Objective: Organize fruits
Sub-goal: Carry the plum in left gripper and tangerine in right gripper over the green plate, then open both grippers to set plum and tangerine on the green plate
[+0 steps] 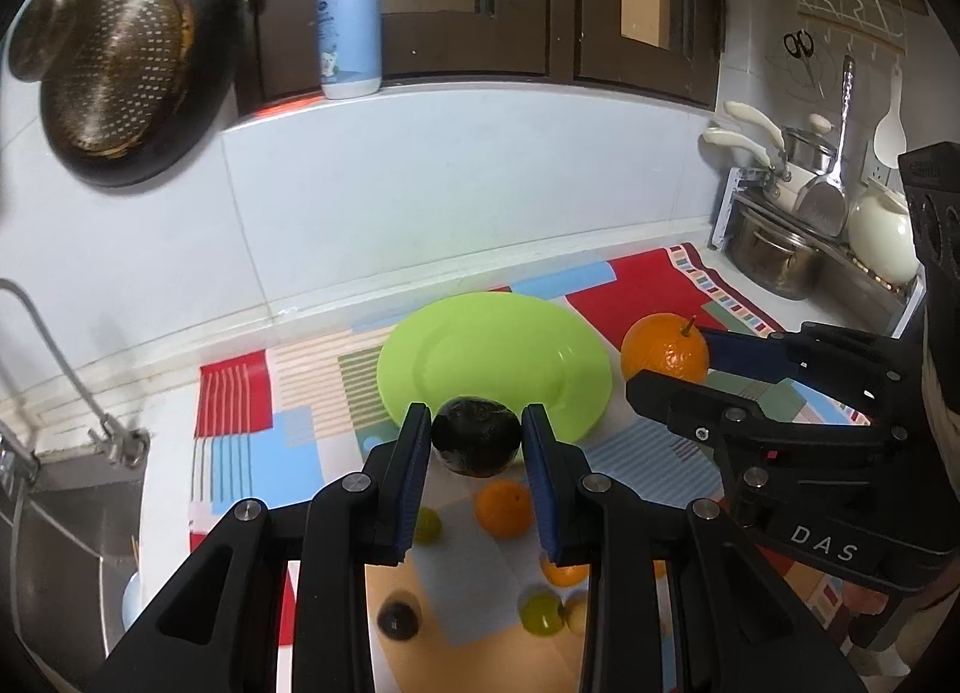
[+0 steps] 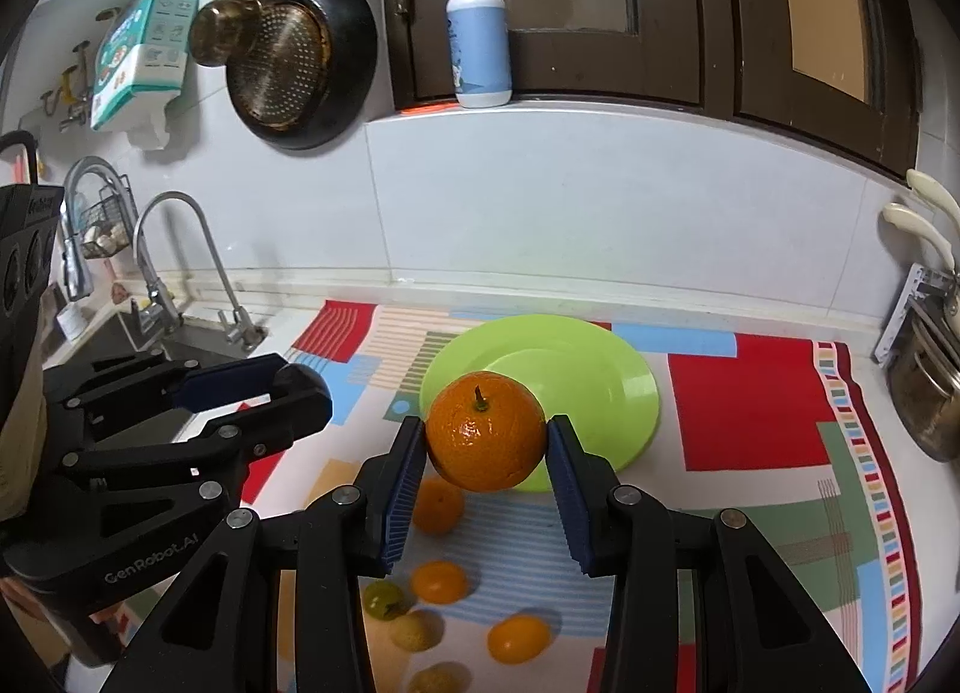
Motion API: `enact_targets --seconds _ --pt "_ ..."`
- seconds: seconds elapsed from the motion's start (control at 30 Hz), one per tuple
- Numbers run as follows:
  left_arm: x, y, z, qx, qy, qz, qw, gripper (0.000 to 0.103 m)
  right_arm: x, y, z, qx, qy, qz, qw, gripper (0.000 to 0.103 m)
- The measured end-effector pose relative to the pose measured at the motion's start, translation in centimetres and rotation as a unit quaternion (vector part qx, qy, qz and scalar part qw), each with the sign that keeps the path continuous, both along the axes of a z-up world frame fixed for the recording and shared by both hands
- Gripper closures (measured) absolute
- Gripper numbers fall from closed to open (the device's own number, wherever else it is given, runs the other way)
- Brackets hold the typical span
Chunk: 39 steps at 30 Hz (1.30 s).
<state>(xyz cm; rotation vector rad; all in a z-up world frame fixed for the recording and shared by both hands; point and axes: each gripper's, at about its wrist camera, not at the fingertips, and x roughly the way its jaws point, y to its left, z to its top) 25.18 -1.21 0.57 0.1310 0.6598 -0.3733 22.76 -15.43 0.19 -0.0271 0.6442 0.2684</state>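
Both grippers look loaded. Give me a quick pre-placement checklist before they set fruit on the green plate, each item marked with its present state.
1. Left gripper clamps the dark fruit: ok, pads on both sides.
2. Right gripper clamps the large orange: ok.
3. Green plate has room: ok, nothing lies on it.
4. Both fruits lifted off the mat: ok.
5. Grippers apart from each other: ok, a gap shows.
6. Loose small fruits clear of the plate: ok.

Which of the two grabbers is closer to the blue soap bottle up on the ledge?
Left, I think. The left gripper sits almost below the soap bottle; the right gripper is further along the counter, toward the pots.
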Motion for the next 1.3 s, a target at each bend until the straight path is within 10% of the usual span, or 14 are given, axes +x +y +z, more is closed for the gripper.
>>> enact_targets --seconds 1.3 --pt "14.7 -4.6 -10.6 0.052 0.138 -0.065 0.9869 0.070 13.6 -3.2 -10.8 -0.012 0.155 -0.022 0.988 0.061"
